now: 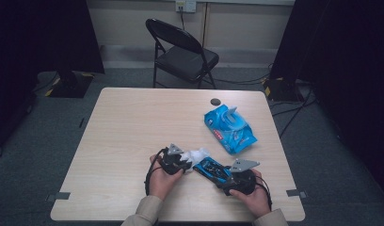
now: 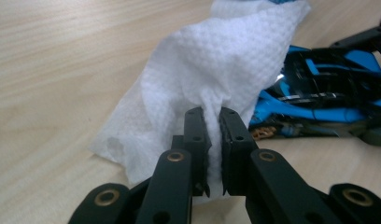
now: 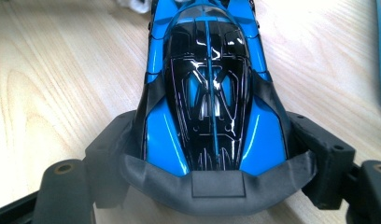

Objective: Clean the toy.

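Note:
A white wet wipe [image 2: 212, 74] hangs bunched between the jaws of my left gripper [image 2: 214, 122], which is shut on it. In the high view the left gripper [image 1: 186, 161] holds the wipe [image 1: 198, 154] against the front end of a blue and black toy car [image 1: 212, 169]. My right gripper [image 3: 215, 135] grips the car [image 3: 208, 93] across its rear sides, jaws wide and pressing on both flanks. The car [image 2: 319, 93] lies just right of the wipe in the left gripper view. The right gripper [image 1: 228, 178] sits near the table's front edge.
A blue pack of wet wipes [image 1: 229, 128] with its flap up lies on the table's right half. A small dark round cap [image 1: 215, 101] sits near the far edge. A black folding chair [image 1: 180, 52] stands beyond the light wooden table [image 1: 129, 127].

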`<act>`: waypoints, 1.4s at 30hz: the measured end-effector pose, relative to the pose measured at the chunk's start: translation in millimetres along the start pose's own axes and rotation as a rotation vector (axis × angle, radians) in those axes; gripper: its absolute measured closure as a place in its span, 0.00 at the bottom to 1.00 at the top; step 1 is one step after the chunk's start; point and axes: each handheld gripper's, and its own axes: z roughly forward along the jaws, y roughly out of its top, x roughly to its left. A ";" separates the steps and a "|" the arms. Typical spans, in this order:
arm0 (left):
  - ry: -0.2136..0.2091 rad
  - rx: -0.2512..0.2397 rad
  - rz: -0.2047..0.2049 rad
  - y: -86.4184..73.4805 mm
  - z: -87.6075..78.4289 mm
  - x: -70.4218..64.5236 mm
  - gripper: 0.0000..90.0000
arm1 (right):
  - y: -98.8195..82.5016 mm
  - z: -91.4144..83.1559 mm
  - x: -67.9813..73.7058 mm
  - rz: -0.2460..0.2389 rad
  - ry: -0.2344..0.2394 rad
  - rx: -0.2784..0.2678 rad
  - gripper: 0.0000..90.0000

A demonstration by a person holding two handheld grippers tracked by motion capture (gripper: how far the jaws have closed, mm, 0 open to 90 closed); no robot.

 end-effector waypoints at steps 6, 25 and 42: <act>-0.016 0.006 -0.006 -12.0 -9.0 -4.2 0.92 | -0.2 -0.4 0.3 0.005 -0.004 0.001 0.27; 0.002 0.020 0.000 -23.7 -35.6 1.5 0.92 | 13.9 -44.1 -5.8 0.068 0.001 -0.069 0.22; -0.029 0.027 0.000 -27.7 -32.7 -0.2 0.90 | 48.9 -0.4 -9.1 0.064 0.045 0.020 0.37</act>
